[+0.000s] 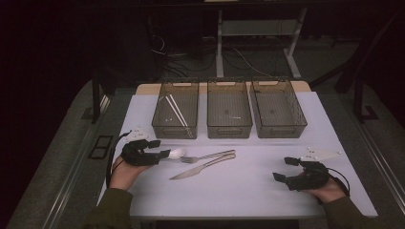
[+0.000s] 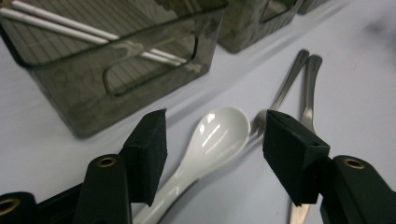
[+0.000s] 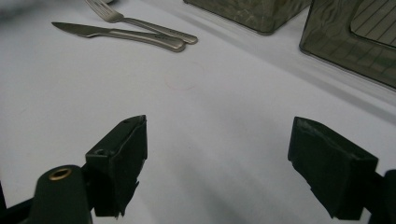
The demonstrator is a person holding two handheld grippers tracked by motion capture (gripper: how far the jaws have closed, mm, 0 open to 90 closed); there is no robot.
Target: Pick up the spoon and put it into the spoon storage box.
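A white ceramic spoon [image 1: 176,153] lies on the white table [image 1: 248,191] at the front left, its bowl pointing right. My left gripper [image 1: 161,148] is open over its handle. In the left gripper view the spoon [image 2: 219,135] runs between the two black pads, which stand apart from it. Just right of the spoon lie a metal fork [image 1: 207,156] and a metal knife [image 1: 200,168], with their handles side by side. At the front right my right gripper [image 1: 284,169] is open over bare table [image 3: 187,102], nothing between its pads.
Three dark see-through bins stand in a row at the back: left bin [image 1: 175,130], middle bin [image 1: 229,130], right bin [image 1: 282,130]. The left bin holds white chopsticks [image 1: 175,112]. Bare table lies between the cutlery and my right gripper.
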